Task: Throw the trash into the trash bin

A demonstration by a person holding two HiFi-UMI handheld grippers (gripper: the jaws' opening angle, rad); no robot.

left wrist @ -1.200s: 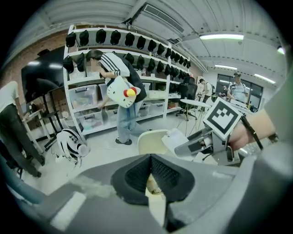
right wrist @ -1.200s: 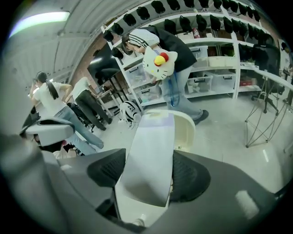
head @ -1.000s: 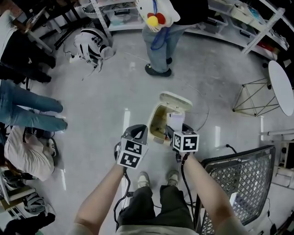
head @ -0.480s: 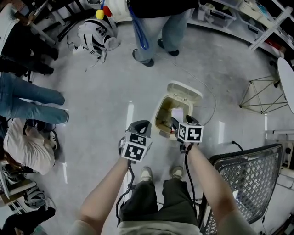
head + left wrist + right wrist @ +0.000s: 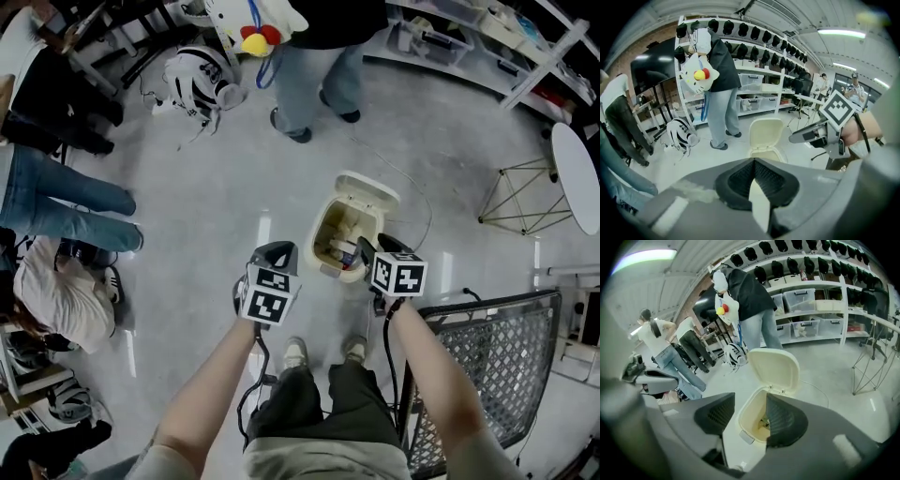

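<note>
Cream bin (image 5: 364, 195), trash (image 5: 345, 252) inside, beyond right tool (image 5: 370, 251); empty jaws just closing

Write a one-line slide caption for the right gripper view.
Right gripper, jaws just closed partway on nothing, points into the open cream plastic trash bin with trash inside.

The trash bin (image 5: 364, 197) looks smooth cream plastic, the floor (image 5: 206, 211) glossy polished grey, the mesh cart (image 5: 487, 356) matt dark metal
</note>
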